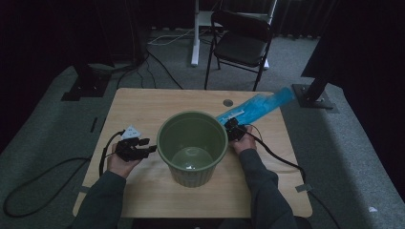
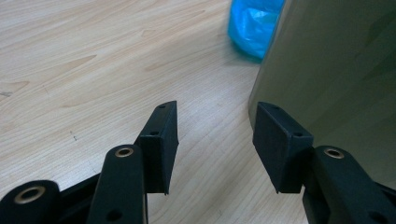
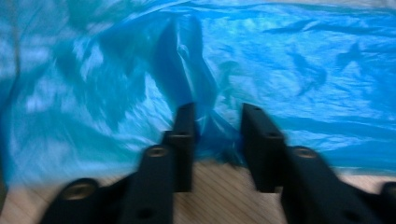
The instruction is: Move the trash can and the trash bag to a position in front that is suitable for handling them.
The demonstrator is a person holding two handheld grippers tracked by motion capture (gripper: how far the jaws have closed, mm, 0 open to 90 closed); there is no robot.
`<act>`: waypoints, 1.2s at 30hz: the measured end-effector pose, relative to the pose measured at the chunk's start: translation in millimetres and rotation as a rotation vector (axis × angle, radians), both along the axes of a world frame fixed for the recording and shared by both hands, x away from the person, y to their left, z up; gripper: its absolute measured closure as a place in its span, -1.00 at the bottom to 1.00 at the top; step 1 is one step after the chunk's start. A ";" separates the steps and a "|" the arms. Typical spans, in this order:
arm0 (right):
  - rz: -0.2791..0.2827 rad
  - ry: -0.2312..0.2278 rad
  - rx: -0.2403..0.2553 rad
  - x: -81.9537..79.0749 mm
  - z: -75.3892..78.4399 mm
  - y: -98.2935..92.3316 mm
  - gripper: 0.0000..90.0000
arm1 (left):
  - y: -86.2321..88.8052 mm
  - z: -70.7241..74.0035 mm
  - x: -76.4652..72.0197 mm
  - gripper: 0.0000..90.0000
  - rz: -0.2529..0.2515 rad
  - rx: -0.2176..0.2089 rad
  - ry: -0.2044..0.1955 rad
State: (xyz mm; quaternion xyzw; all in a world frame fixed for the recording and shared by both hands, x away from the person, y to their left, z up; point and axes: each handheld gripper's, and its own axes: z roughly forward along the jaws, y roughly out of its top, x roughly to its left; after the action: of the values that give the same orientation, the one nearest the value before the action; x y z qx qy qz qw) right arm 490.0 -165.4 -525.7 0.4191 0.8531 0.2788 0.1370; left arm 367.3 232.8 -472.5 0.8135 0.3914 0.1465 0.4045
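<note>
two grippers, two black flat-padded jaws each. the right gripper [image 3: 217, 135] has its jaws partly apart with a bunched fold of the one blue plastic bag [image 3: 289, 70] between them; whether the pads press on the film i cannot tell. the bag is thin, crinkled and glossy, lying flat from beside the bucket's rim toward the tabletop's far right corner [image 1: 258, 107]. the left gripper [image 2: 215, 140] is spread wide on nothing, jaws over bare wood just beside the bucket wall. one green bucket [image 1: 192, 145], round, smooth, ribbed low on the outside, stands mid-tabletop; a small pale scrap lies on its bottom. the one table [image 1: 143, 102] is light wood grain. one black folding chair [image 1: 241, 43] stands beyond the far edge.
</note>
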 end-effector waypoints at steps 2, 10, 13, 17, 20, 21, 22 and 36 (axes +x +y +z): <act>-0.010 0.000 0.003 -0.3 0.1 -3.6 0.77 | 0.2 0.1 -0.4 0.11 0.002 0.003 -0.002; -0.003 0.076 0.009 -8.9 3.9 -31.0 0.94 | 1.3 -0.1 -1.0 0.11 0.003 0.000 -0.003; 0.023 0.095 -0.012 -19.9 5.6 -41.2 0.94 | 1.3 -0.2 -0.9 0.11 0.004 0.002 -0.002; 0.062 0.106 -0.026 -35.0 6.5 -49.0 0.93 | 1.0 -0.5 -0.9 0.11 0.004 0.006 -0.002; 0.096 0.115 -0.041 -51.2 7.4 -52.5 0.92 | 0.9 -0.3 -1.4 0.11 0.003 0.006 -0.005; 0.108 0.122 -0.041 -61.8 7.6 -54.9 0.92 | 1.0 -0.6 -1.0 0.11 0.004 0.005 -0.003; 0.112 0.124 -0.039 -65.5 7.6 -55.8 0.92 | 1.0 -0.6 -1.0 0.11 0.004 0.005 -0.003; 0.236 0.105 -0.056 -131.7 15.9 -49.3 0.37 | -0.4 -1.1 -0.9 0.11 0.001 0.005 -0.003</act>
State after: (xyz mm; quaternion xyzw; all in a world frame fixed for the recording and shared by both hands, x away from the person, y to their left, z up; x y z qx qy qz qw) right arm 358.3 -214.7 -509.8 0.3257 0.9099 0.2470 0.0701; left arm 366.4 232.4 -473.7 0.8141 0.3909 0.1491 0.4028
